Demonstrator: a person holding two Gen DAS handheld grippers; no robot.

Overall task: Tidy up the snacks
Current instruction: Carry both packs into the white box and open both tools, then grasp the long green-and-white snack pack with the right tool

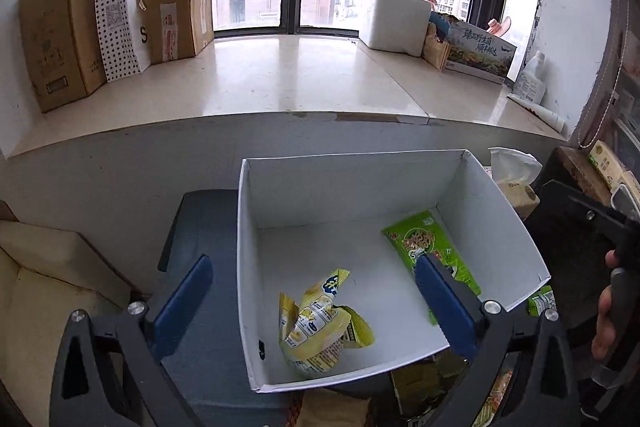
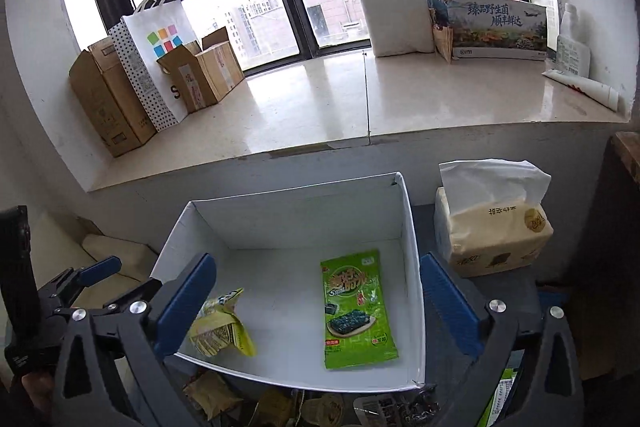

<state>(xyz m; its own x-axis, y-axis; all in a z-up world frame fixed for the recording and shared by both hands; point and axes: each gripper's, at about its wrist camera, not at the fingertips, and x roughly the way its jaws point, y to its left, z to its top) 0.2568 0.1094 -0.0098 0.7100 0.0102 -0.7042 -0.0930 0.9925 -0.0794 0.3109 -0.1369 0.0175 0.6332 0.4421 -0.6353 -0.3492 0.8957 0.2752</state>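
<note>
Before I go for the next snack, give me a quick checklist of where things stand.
1. Left tool empty, fingers wide apart: ok.
2. Right tool empty, fingers wide apart: ok.
3. Yellow snack bag inside the white box, near its left wall: ok.
4. Green seaweed packet lying flat on the box floor, right side: ok.
5. Free floor left in the box between and behind the two packs: ok.
6. Remaining snacks in front of the box: only partly in view, so which is easiest to grasp: cannot tell.
</note>
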